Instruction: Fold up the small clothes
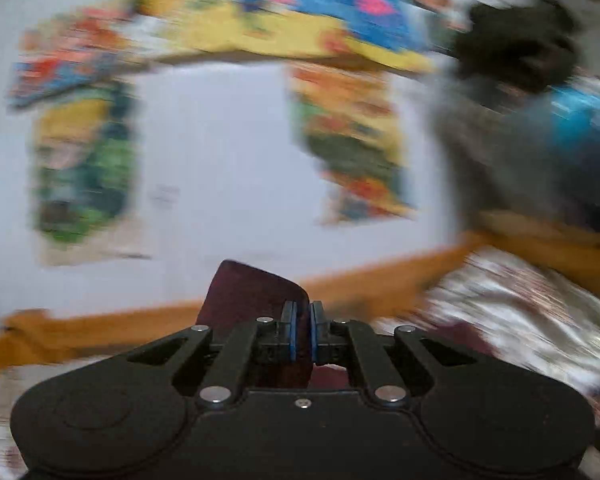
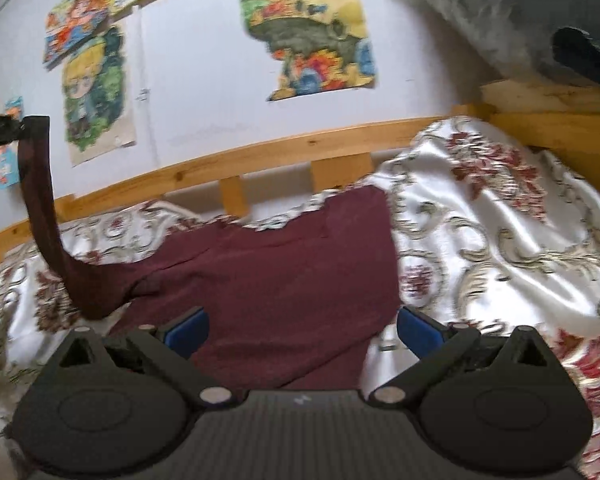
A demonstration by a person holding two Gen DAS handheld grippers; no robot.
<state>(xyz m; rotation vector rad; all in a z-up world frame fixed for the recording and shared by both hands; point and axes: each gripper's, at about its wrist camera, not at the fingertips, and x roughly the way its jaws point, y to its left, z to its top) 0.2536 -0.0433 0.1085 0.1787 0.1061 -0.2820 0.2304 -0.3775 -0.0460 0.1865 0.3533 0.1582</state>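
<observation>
A maroon shirt (image 2: 284,280) lies spread on the floral bedspread (image 2: 500,216) in the right wrist view. My right gripper (image 2: 302,332) is open, its blue pads just above the shirt's near part. My left gripper (image 1: 302,332) is shut on a maroon sleeve (image 1: 252,292). In the right wrist view it shows at the far left edge (image 2: 4,130), holding the sleeve (image 2: 40,200) lifted high so it hangs in a long strip down to the shirt. The left wrist view is heavily blurred.
A wooden bed rail (image 2: 260,156) runs along the far side of the bed. Behind it is a white wall with colourful posters (image 2: 312,32). A grey plush bundle (image 2: 540,20) sits on a wooden ledge at the upper right.
</observation>
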